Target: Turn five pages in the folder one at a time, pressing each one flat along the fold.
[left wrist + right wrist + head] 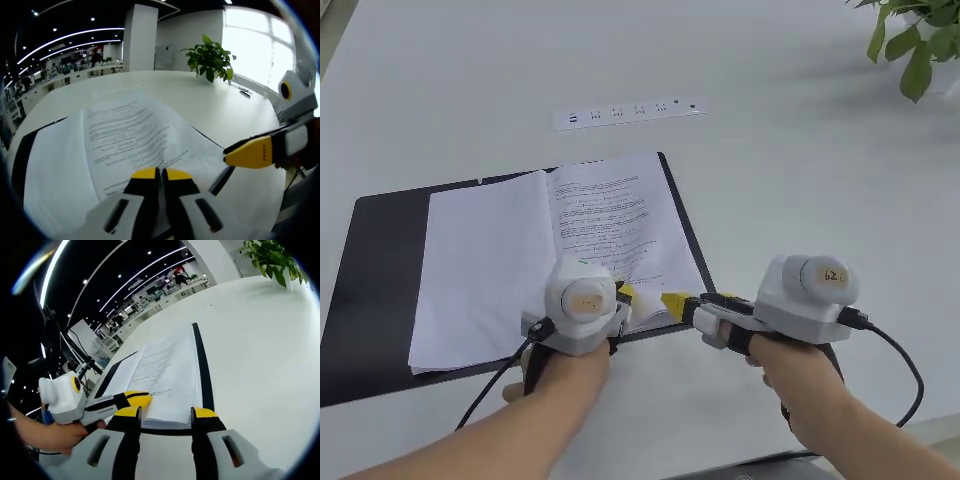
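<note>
**Head view.** A black folder (pixel 380 290) lies open on a white table (pixel 800 160). Its left side carries a blank page (pixel 485 265) and its right side a printed page (pixel 605 215). The left gripper (pixel 625 293) is at the near edge of the printed page, with its yellow tips over the lower right part of the sheet. The right gripper (pixel 675 302) is just beside the folder's near right corner, its tips pointing toward the left gripper and close to it. A power strip (pixel 628 113) lies on the table beyond the folder. A plant (pixel 915 40) stands at the far right.

**Left gripper view.** The left gripper (pixel 159 174) has both jaws pressed together with no visible gap. The tips sit at the near edge of the printed page (pixel 130 132). Whether a sheet is caught between them cannot be told. The blank page (pixel 55 170) lies to the left. The right gripper (pixel 247 152) enters from the right, its yellow tip above the folder's outer edge. The plant (pixel 210 60) stands on the far side of the table.

**Right gripper view.** The right gripper (pixel 166 413) has its jaws set apart. The near corner of the folder (pixel 202 370) and the printed page (pixel 170 370) lies between and just ahead of the tips, gripped by neither. The left gripper (pixel 136 399), held by a hand (pixel 45 432), reaches in from the left with its tip on the page's near edge.
</note>
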A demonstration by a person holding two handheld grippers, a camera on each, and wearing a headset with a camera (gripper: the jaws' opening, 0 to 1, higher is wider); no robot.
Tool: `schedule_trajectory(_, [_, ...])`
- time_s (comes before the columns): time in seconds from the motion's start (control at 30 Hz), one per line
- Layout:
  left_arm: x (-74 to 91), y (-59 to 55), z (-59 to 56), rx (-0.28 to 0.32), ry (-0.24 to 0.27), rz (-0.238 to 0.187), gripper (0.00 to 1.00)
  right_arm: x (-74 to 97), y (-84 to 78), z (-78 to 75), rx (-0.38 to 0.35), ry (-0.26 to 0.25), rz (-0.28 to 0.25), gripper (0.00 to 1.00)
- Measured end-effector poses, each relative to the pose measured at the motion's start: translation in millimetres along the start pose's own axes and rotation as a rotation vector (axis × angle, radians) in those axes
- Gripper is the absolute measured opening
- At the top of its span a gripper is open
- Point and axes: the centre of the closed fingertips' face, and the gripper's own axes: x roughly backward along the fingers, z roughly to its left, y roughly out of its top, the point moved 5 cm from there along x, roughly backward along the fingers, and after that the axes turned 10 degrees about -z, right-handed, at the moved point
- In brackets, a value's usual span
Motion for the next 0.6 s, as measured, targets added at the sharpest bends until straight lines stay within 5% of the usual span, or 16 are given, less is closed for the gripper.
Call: schedule_trajectory(0.6, [-0.3,-0.1,0.0,-0.001,-0.001,0.000,0.03,1.8,-2.9,-5.2,-0.028,-0.015,-0.004,0.34])
